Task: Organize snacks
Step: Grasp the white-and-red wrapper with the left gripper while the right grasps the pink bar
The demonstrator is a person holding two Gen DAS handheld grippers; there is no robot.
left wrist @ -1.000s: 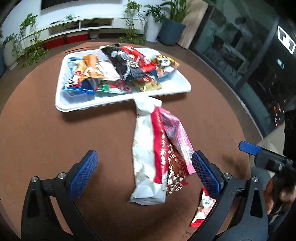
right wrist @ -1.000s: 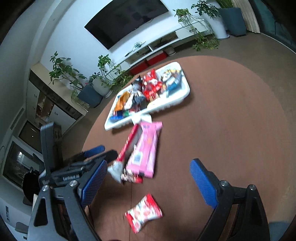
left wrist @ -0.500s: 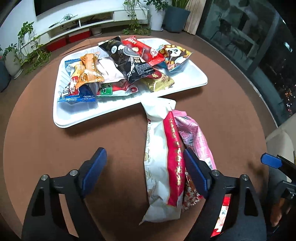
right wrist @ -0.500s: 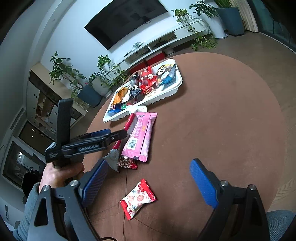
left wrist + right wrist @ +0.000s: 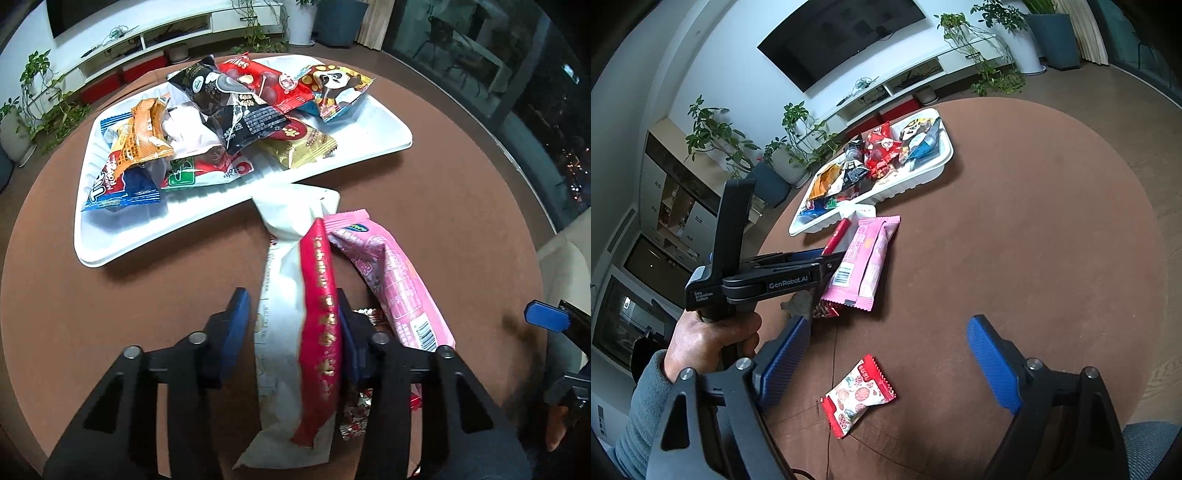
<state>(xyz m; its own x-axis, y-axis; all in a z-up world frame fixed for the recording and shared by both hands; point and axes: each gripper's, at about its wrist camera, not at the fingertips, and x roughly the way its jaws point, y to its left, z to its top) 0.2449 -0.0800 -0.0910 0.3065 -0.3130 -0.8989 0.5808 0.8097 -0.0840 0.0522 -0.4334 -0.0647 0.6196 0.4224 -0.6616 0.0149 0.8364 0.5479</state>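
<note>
A long white and red snack packet (image 5: 288, 258) lies on the round brown table (image 5: 110, 314), its far end touching the white tray (image 5: 388, 136) piled with several snacks. My left gripper (image 5: 291, 325) straddles this packet and its jaws are closing. The right pad pushes the red edge up, and a thin gap shows at the left pad. A pink packet (image 5: 391, 280) lies beside it over a small red patterned one (image 5: 354, 417). My right gripper (image 5: 886, 354) stands open with nothing between its fingers, over a small red and white packet (image 5: 858, 395).
A hand (image 5: 709, 332) in a grey sleeve holds the left gripper (image 5: 831, 258) at the table's left side. Bare brown tabletop (image 5: 1034, 221) spreads to the right of the tray (image 5: 923, 173). Plants, a low TV shelf and a window wall surround the table.
My left gripper has moved forward and down over the long white and red packet, and its jaws have narrowed around it. The packet's red edge has lifted. The right gripper has stayed in place.
</note>
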